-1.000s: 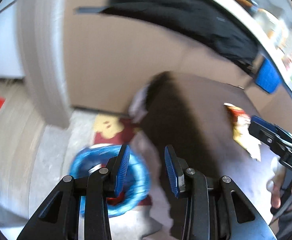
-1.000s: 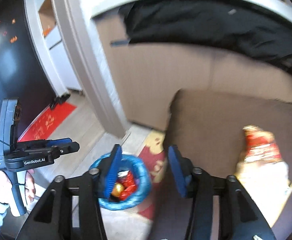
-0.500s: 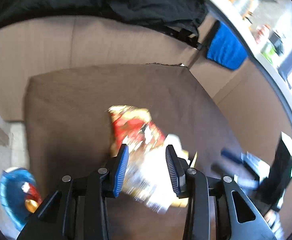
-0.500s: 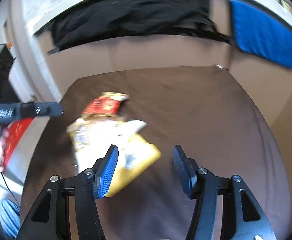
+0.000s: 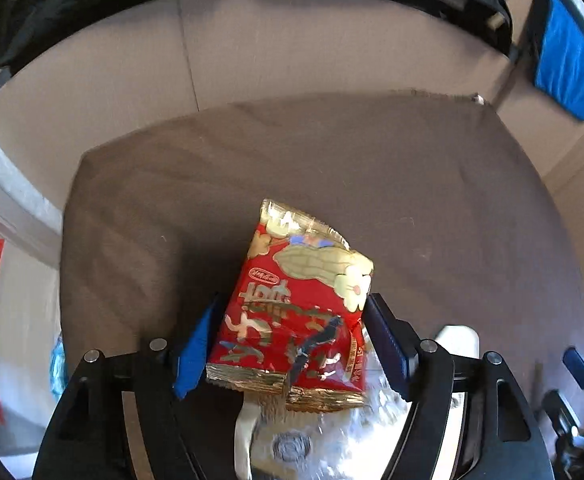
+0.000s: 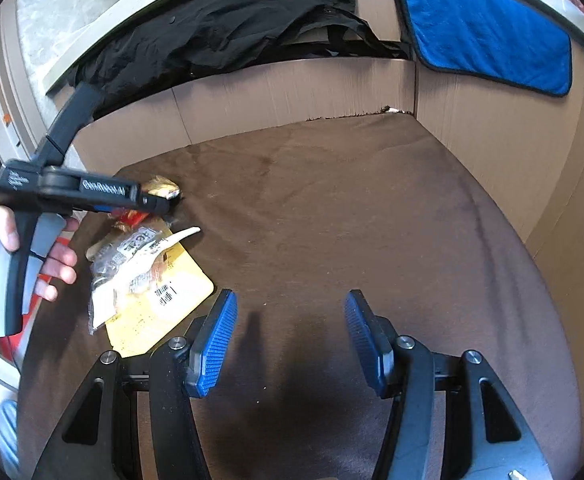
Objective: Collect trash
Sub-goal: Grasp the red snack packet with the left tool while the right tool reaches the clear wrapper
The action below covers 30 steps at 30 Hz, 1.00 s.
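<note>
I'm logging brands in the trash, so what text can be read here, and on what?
"GenRobot.AI": side of the left gripper, slightly blurred.
Red snack packet: a logo and large stylised script, neither readable.
Clear wrapper: printing too small.
Yellow packet: barcode, digits unreadable.

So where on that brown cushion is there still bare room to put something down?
Most of the brown cushion is bare: the whole stretch from the right claw out to the cardboard walls under the blue towel. It is crowded only at its left edge, where the red snack packet, a clear wrapper and a yellow packet lie under the left claw.
</note>
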{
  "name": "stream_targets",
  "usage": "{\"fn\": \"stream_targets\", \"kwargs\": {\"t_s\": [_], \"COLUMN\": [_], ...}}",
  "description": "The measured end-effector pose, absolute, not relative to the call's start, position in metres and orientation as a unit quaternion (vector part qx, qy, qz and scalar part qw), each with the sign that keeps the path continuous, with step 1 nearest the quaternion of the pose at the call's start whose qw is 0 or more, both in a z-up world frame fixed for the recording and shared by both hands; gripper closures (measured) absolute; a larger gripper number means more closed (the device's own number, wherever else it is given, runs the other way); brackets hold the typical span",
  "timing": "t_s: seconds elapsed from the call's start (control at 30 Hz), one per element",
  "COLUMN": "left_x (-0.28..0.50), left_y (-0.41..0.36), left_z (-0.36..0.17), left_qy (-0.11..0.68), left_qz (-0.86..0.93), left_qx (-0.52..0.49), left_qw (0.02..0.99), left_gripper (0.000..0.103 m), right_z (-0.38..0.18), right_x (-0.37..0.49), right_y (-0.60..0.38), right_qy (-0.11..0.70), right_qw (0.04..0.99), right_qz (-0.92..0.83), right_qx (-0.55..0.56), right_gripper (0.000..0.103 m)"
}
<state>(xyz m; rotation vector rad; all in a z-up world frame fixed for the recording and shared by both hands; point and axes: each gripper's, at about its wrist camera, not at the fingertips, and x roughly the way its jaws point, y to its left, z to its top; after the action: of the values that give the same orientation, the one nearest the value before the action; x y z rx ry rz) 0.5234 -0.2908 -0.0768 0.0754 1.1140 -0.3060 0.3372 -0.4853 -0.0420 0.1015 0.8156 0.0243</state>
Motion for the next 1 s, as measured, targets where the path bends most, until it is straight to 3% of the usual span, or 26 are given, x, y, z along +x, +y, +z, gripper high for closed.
{"fn": "stream_targets", "kwargs": {"t_s": [0.17,0.2,0.27,0.33,0.7,1.0], "left_x": [0.527,0.527,0.526,0.519,0.480,0.456], "left_y": [-0.280,-0.278,-0.273,-0.262,-0.195,-0.129], "left_z": [-0.077,-0.076,-0.071,-0.066,-0.016,-0.021], "left_qy": [0.531,0.531,0.523,0.512,0.446,0.466], "left_qz": [-0.163,-0.170,-0.183,-0.195,-0.230,-0.231], "left_qx": [0.023,0.026,0.022,0.019,0.030,0.010], "left_qw": [0.831,0.830,0.833,0.836,0.864,0.854], "left_gripper": [0.029,0.034,0.054,0.064,0.066,0.066], "right_z": [-0.041,-0.041,-0.041,-0.040,-0.038,-0.067], "right_x": [0.339,0.340,0.342,0.346,0.393,0.462], "right_y": [-0.480,-0.477,-0.472,-0.465,-0.377,-0.353], "right_qy": [0.393,0.393,0.394,0.393,0.407,0.471], "right_qw": [0.918,0.918,0.917,0.916,0.901,0.873], "right_qz": [0.026,0.030,0.041,0.054,0.142,0.121], "right_qx": [0.049,0.048,0.046,0.049,0.050,0.036], "right_gripper": [0.049,0.049,0.049,0.049,0.049,0.049]}}
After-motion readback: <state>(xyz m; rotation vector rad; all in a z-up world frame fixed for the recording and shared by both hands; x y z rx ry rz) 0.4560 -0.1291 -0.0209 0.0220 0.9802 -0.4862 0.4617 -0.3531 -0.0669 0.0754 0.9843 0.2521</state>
